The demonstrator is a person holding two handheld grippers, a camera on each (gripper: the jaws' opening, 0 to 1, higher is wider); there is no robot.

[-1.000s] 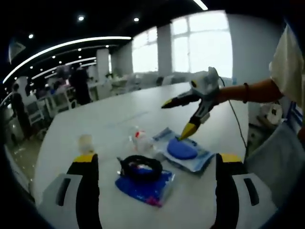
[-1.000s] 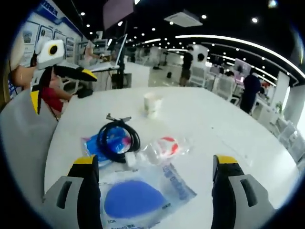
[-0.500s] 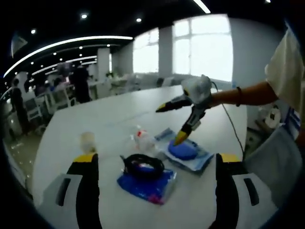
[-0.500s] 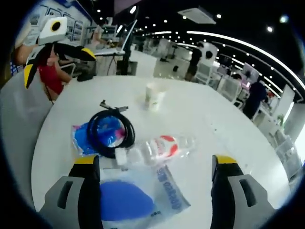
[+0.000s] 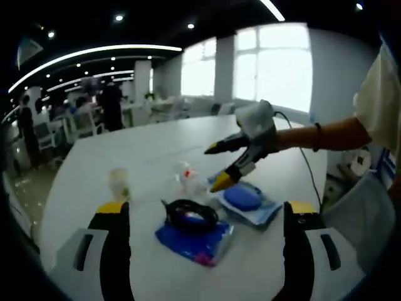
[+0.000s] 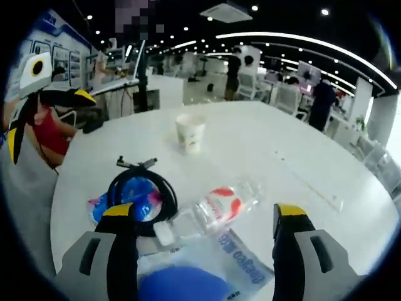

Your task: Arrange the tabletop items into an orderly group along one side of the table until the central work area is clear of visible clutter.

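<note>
On the white round table lie a black cable coil on a blue packet, a clear bag with a blue pad, a clear plastic bottle with a red label, and a paper cup. My left gripper is open, held back from the packet. My right gripper is open, hovering between the bag and the bottle. In the right gripper view the bottle lies between the open jaws of my right gripper, with the cable coil, cup, bag and left gripper around it.
A person's bare arm holds the right gripper, with a thin cord hanging from it. The table's far half is bare. Desks, chairs and standing people fill the room behind. A person in red is beyond the table's left edge.
My right gripper has moved off the blue-pad bag toward the bottle, which now lies between its jaws. The left gripper has stayed about where it was.
</note>
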